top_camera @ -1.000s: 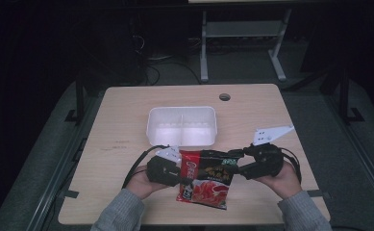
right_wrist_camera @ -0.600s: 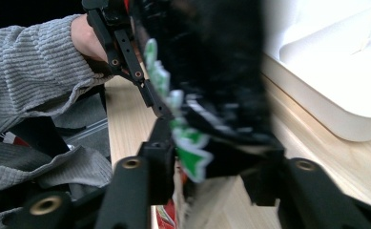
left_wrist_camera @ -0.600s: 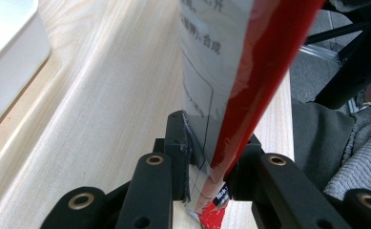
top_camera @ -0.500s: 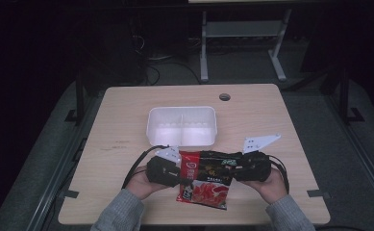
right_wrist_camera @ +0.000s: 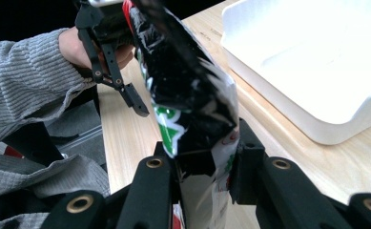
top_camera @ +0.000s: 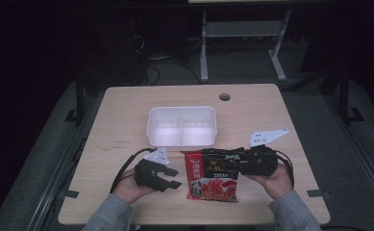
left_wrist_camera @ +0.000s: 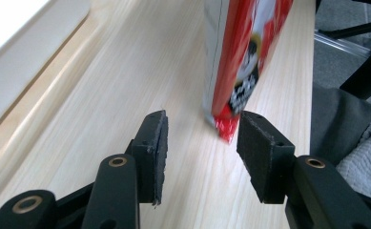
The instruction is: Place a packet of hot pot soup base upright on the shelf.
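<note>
A red and black snack packet [top_camera: 212,185] lies near the table's front edge, its top end lifted. My right gripper [top_camera: 240,163] comes in from the right, and its jaws have just been closing. In the right gripper view it [right_wrist_camera: 204,162] is shut on the packet's black end [right_wrist_camera: 188,90]. My left gripper [top_camera: 176,177] stands just left of the packet, and its jaws have just been opening. The left gripper view shows it [left_wrist_camera: 202,157] open with nothing between the pads [left_wrist_camera: 158,152]. The packet's red corner [left_wrist_camera: 223,126] sits just ahead of them.
A white two-part tray [top_camera: 182,109] stands in the middle of the wooden table [top_camera: 127,110], just behind the packet. A round cable hole [top_camera: 224,96] is at the back right. The person's grey sleeves [top_camera: 105,216] come in from the front edge.
The left gripper let go of the packet, opened and drew a little to the left. The right gripper moved in from the right and closed on the packet's top end.
</note>
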`<state>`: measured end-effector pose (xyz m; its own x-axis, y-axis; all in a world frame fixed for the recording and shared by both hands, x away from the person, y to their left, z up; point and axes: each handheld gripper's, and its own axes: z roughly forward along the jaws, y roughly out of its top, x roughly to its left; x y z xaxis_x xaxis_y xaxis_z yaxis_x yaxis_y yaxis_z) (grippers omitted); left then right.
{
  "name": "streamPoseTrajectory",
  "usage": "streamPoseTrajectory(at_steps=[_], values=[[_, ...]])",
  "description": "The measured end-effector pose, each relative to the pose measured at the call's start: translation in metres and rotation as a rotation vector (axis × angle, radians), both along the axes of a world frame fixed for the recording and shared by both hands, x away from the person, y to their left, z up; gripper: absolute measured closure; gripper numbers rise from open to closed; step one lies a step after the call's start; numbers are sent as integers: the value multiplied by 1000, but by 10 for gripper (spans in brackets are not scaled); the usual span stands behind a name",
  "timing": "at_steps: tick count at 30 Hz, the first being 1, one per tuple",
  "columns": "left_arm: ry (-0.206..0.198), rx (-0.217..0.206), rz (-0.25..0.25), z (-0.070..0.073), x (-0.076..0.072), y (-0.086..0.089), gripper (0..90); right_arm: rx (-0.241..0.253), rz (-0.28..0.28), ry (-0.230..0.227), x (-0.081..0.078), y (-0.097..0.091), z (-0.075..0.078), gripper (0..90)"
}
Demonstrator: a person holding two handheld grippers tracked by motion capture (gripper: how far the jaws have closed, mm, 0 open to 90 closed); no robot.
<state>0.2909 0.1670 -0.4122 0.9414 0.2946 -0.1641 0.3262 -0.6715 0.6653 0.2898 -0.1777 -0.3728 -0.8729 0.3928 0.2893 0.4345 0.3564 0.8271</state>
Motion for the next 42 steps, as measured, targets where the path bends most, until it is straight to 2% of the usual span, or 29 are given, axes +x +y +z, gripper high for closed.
streamPoseTrajectory(at_steps=[4, 9, 15, 21, 27, 30, 34, 42], values=[[3, 6, 26, -4, -3, 15, 531, -15, -6, 5, 4, 2, 5, 735], [24, -5, 71, -11, -7, 33, 525, 0, -29, 21, 11, 2, 11, 738], [27, -7, 104, -16, -9, 49, 510, 2, -57, 15, 18, 5, 22, 740], [17, -18, 122, -15, -11, 58, 495, 24, -108, 2, 29, 9, 38, 741], [10, -20, 143, -17, -12, 68, 478, 68, -180, -34, 47, 17, 59, 743], [13, -23, 151, -17, -11, 70, 473, 71, -200, -43, 53, 20, 64, 743], [11, -32, 160, -17, -10, 73, 469, 73, -239, -62, 69, 30, 77, 744], [12, -44, 172, -17, -9, 79, 464, 71, -293, -93, 93, 42, 89, 744]])
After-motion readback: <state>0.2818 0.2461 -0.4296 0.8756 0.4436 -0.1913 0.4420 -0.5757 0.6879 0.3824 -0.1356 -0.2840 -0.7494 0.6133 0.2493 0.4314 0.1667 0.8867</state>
